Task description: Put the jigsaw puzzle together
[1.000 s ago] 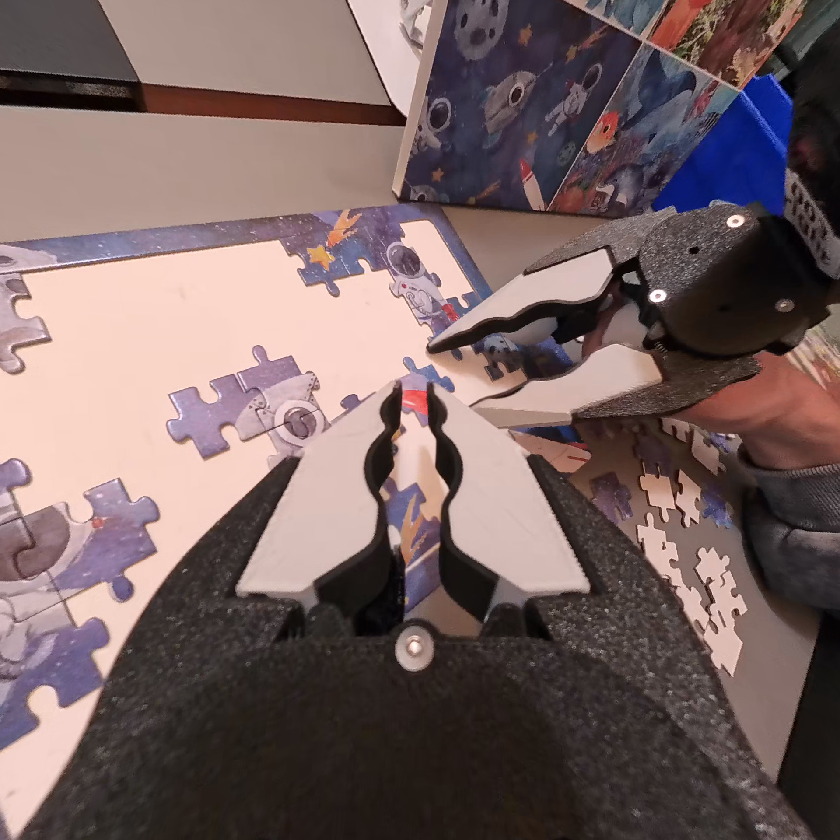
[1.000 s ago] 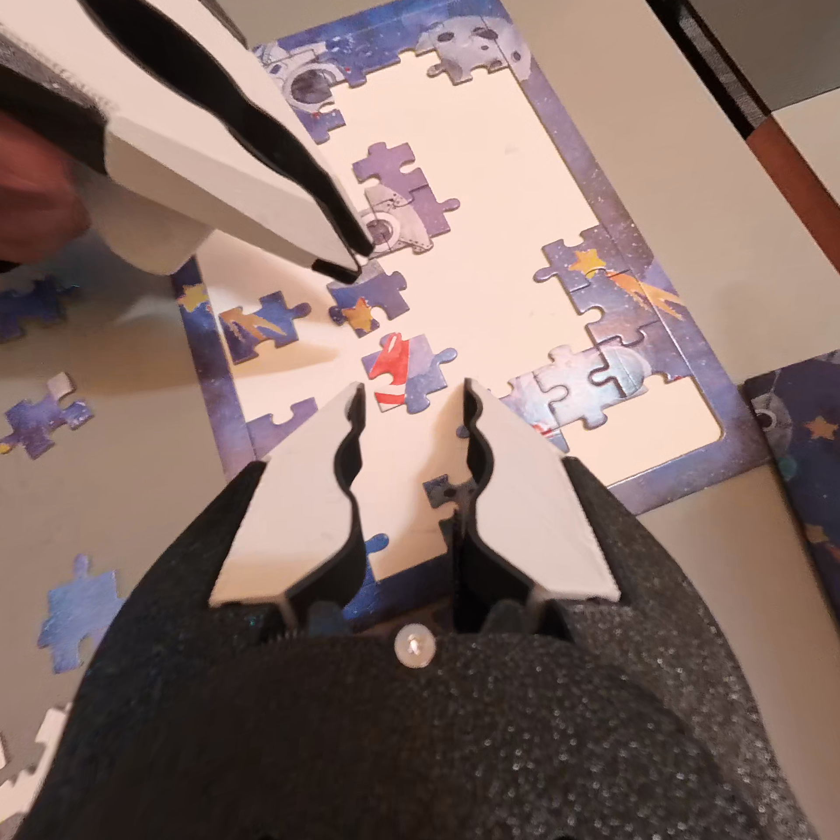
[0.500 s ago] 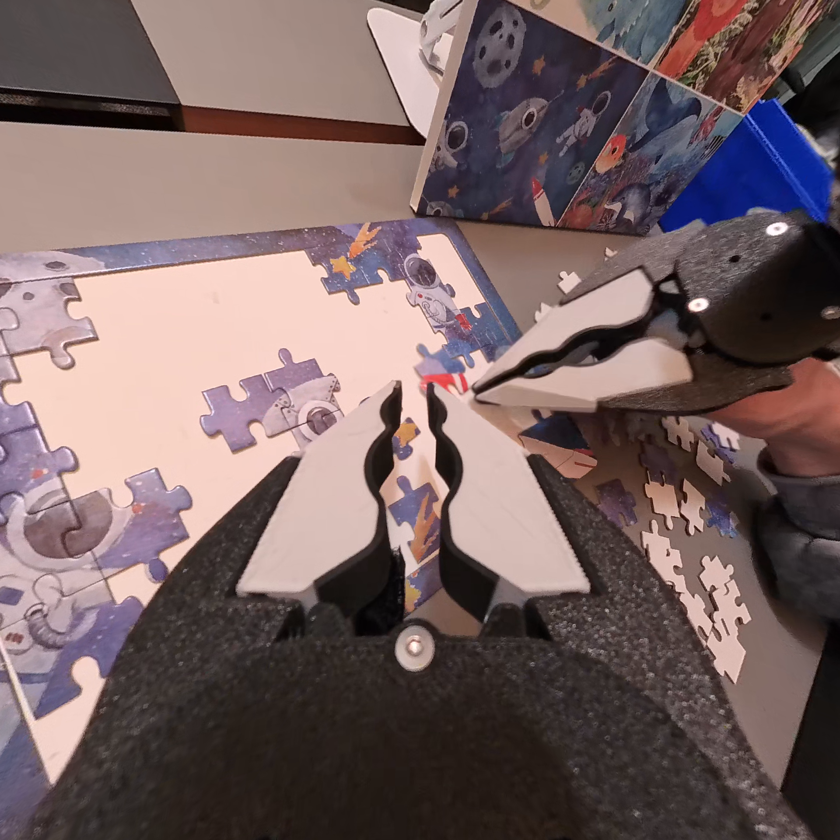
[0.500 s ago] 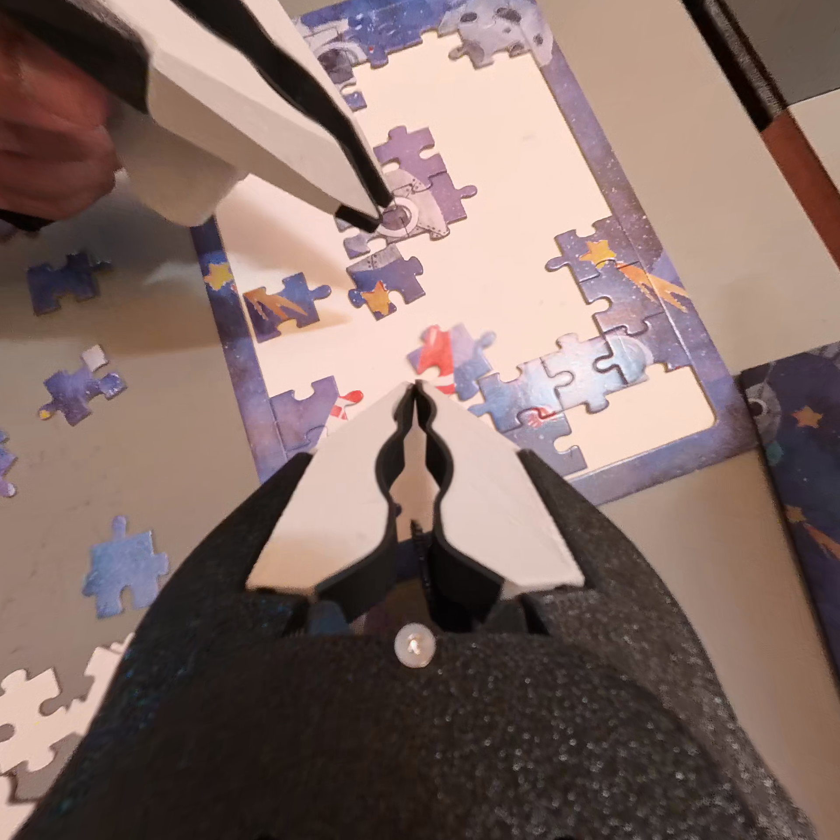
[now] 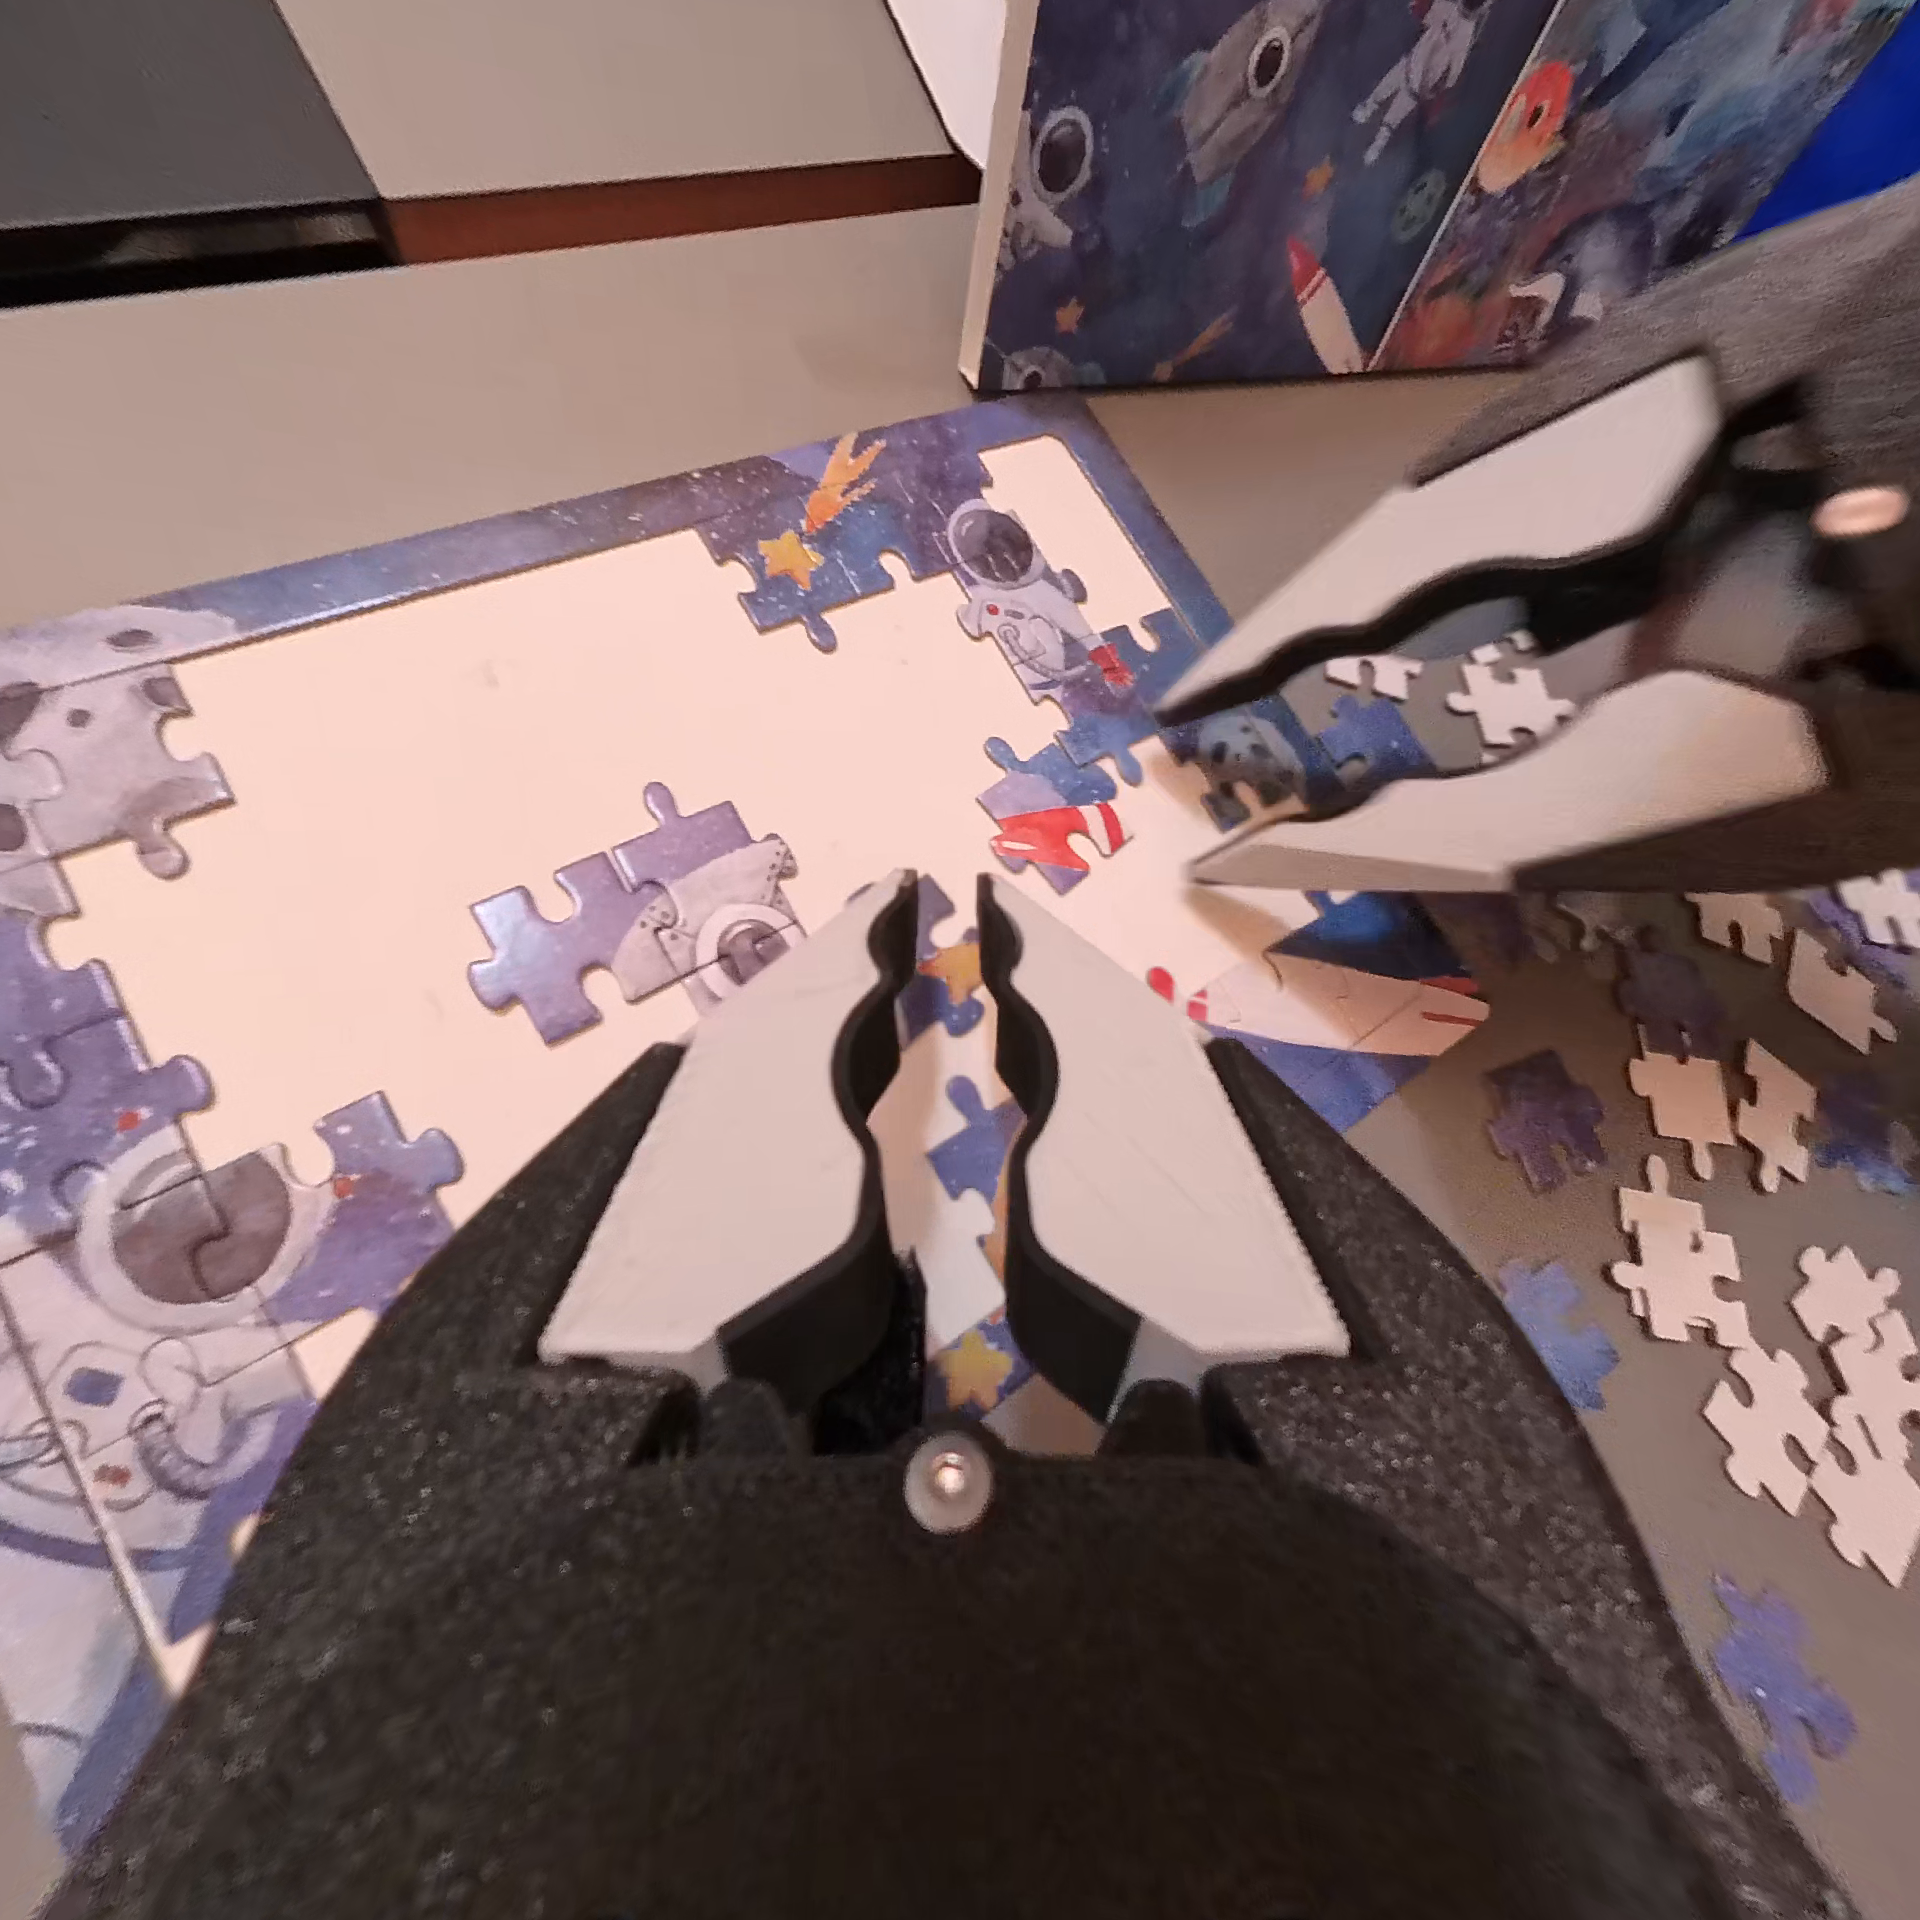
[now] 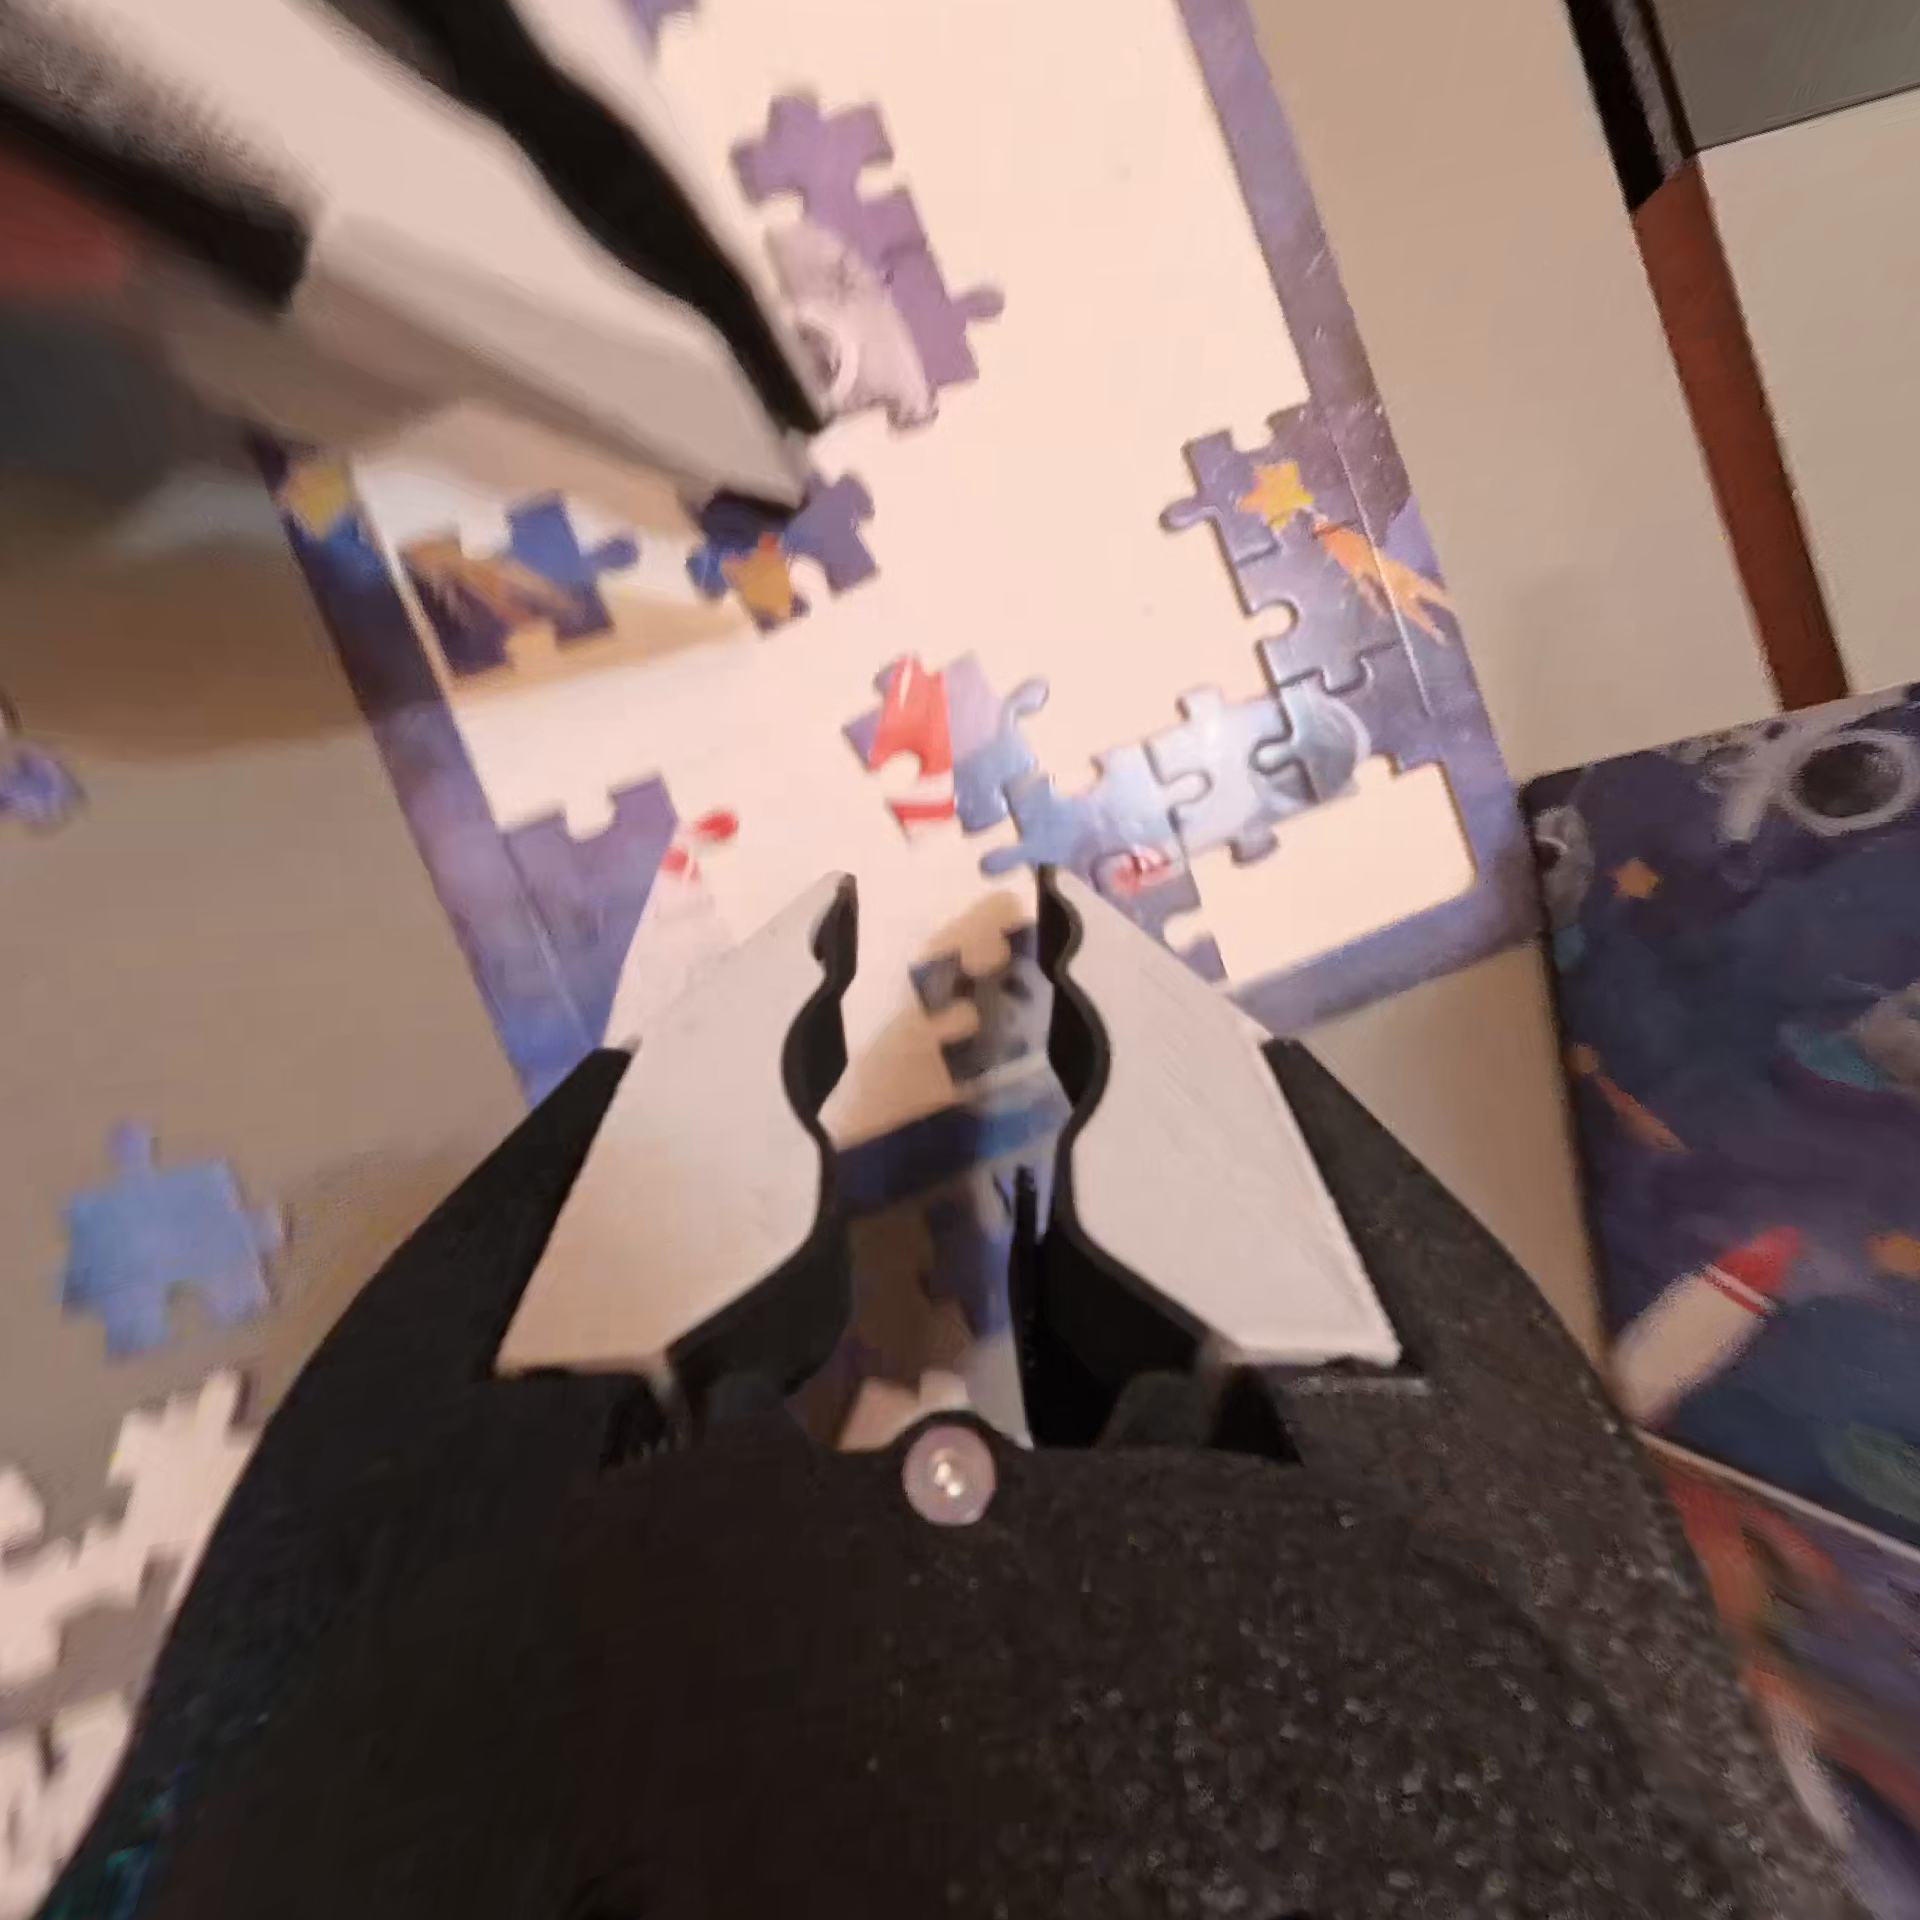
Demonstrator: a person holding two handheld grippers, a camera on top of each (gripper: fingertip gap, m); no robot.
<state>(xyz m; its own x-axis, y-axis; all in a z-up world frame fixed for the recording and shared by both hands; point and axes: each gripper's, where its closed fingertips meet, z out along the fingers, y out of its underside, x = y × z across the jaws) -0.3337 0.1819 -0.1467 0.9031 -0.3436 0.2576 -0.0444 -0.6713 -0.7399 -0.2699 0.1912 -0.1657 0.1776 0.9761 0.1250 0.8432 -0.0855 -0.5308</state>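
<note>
We find no writing, number, brand or sign that can be read in either view. The puzzle box (image 5: pixel 1351 187) and the jigsaw tray (image 5: pixel 416 727) on the bench carry only painted space pictures: astronauts, rockets, stars.

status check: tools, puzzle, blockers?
Left tool nearly closed, empty, over star piece. Right tool open, empty. Red-marked piece lies in tray, puzzle mostly unfilled. No blockers seen.

Tabletop (image 5: pixel 520 343): pale grey-beige, matte, under warm light.
Far edge: a reddish-brown wooden strip (image 5: pixel 665 213) ran behind it.
Beyond: a dark panel (image 5: pixel 156 94) beside a light surface (image 5: pixel 623 83).
</note>
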